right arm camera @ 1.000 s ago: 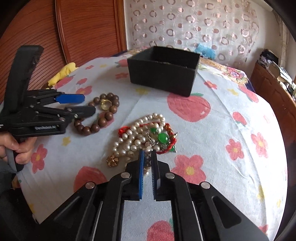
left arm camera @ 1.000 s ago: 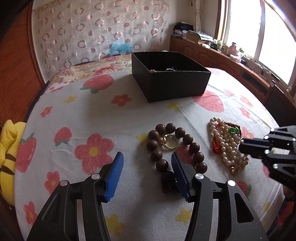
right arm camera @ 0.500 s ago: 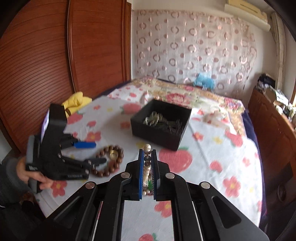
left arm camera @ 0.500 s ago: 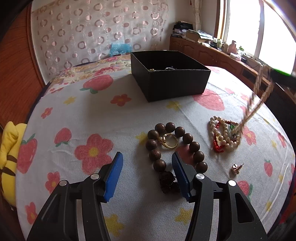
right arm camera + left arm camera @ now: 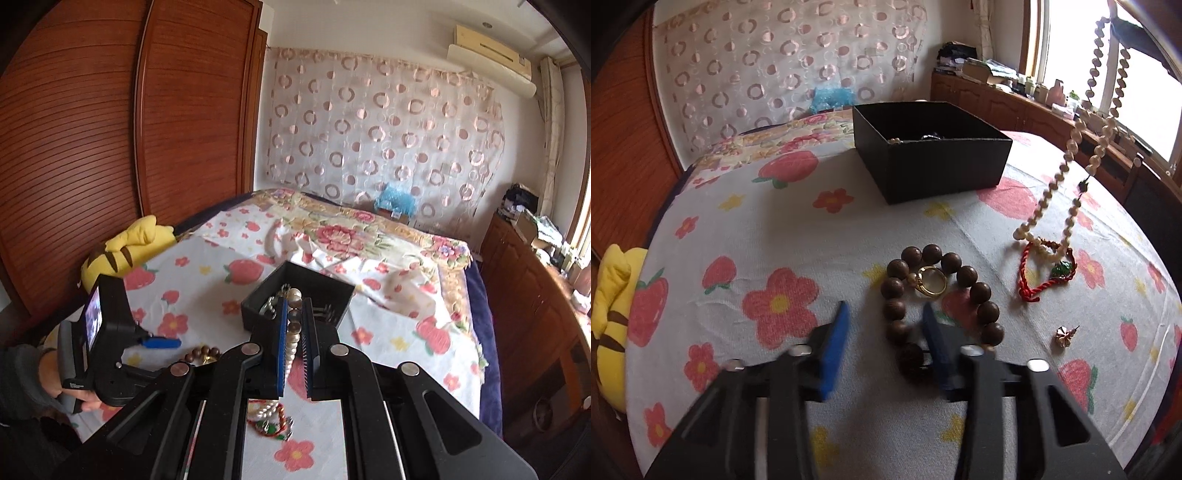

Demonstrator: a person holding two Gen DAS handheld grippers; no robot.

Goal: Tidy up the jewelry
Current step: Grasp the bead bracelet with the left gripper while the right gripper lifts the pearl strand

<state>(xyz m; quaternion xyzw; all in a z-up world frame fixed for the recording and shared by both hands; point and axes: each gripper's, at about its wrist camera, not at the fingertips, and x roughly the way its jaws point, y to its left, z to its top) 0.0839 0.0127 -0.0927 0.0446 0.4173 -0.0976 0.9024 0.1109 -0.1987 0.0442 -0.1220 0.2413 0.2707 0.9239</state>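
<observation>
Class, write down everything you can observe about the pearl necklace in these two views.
The pearl necklace is a long string of round, cream-white glossy beads. The right gripper is shut on its upper part, so two strands hang down taut. Its lower end still lies on the flowered bedspread, tangled with a red cord bearing a green pendant. It hangs right of the black box, not yet inside.

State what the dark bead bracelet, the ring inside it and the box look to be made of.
Bead bracelet: probably wood, brown, matte with faint sheen. Ring: gold-coloured metal, by its bright polished glint; real gold cannot be told. Box: matte black card, by its thin, straight walls.
</observation>
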